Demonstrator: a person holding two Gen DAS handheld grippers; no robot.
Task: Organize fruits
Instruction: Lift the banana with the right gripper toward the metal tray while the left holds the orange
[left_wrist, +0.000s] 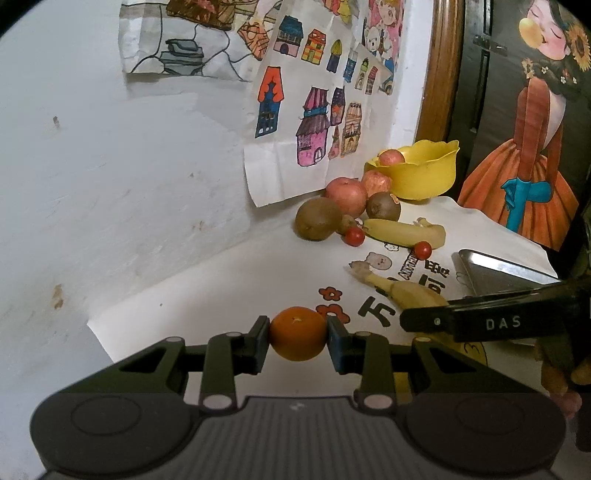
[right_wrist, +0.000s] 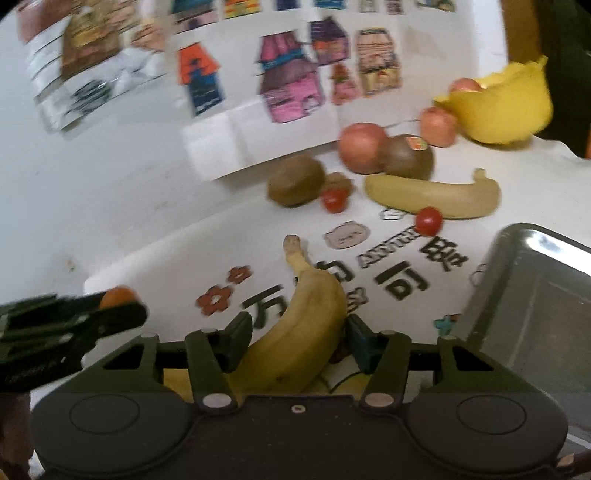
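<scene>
The left gripper (left_wrist: 297, 339) is clenched on an orange (left_wrist: 297, 338): both pads press its sides, and the fruit sits above the near left corner of the white printed tablecloth (left_wrist: 229, 280). In the right wrist view the same gripper shows at the left edge, blurred, with the orange (right_wrist: 117, 297) just visible in it.

Right of the orange, the right gripper (right_wrist: 297, 343) brackets the near banana (right_wrist: 295, 332). The banana lies lengthwise between the fingers, stem pointing away. The left pad touches or nearly touches the peel; a narrow gap appears at the right pad, so a firm grasp cannot be confirmed.

Farther back along the wall lies a cluster of fruit: a kiwi (left_wrist: 317, 218), a cherry tomato (left_wrist: 354, 236) just beside it, a large apple (left_wrist: 346, 195), a second kiwi (left_wrist: 383, 206) with a sticker, and a smaller apple (left_wrist: 376, 181) behind. A second banana (left_wrist: 404, 232) lies in front of this group, with another cherry tomato (left_wrist: 422, 250) touching its near edge.

At the back right stands a yellow bowl (left_wrist: 421, 177) holding one apple (left_wrist: 391, 157). A metal tray (right_wrist: 532, 306) rests at the right edge of the cloth, near the right gripper.

Children's drawings (left_wrist: 306, 110) hang on the wall behind the fruit.
</scene>
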